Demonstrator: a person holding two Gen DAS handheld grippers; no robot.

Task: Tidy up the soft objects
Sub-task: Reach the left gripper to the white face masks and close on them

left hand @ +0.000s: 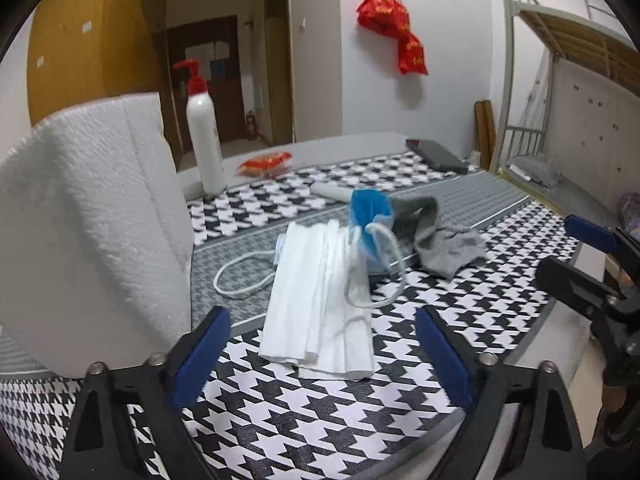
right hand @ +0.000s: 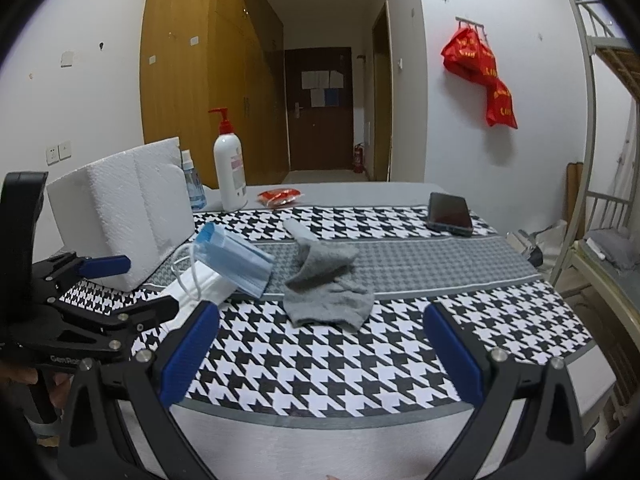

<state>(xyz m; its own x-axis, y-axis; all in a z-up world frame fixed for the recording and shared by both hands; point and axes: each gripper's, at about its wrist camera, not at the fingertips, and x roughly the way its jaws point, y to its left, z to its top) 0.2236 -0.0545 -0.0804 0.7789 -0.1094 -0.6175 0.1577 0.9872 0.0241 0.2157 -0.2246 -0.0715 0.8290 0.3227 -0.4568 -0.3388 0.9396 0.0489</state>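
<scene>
A white face mask (left hand: pixel 320 300) lies on the houndstooth mat (left hand: pixel 320 420), straight ahead of my open, empty left gripper (left hand: pixel 320 360). A blue face mask (left hand: pixel 370 216) rests folded against its far end. A grey sock (left hand: pixel 444 240) lies just right of the masks. In the right wrist view the grey sock (right hand: pixel 328 284) lies ahead of my open, empty right gripper (right hand: pixel 320 356), with the blue mask (right hand: pixel 232 260) and white mask (right hand: pixel 200 284) to its left. My left gripper (right hand: pixel 120 288) shows there at the left, beside the masks.
A white foam block (right hand: pixel 120 212) stands at the left. A white pump bottle (right hand: pixel 230 168), a small blue bottle (right hand: pixel 194 184) and a red packet (right hand: pixel 280 196) sit at the back. A dark phone (right hand: pixel 450 214) lies back right. A metal bunk bed (right hand: pixel 600 200) stands right.
</scene>
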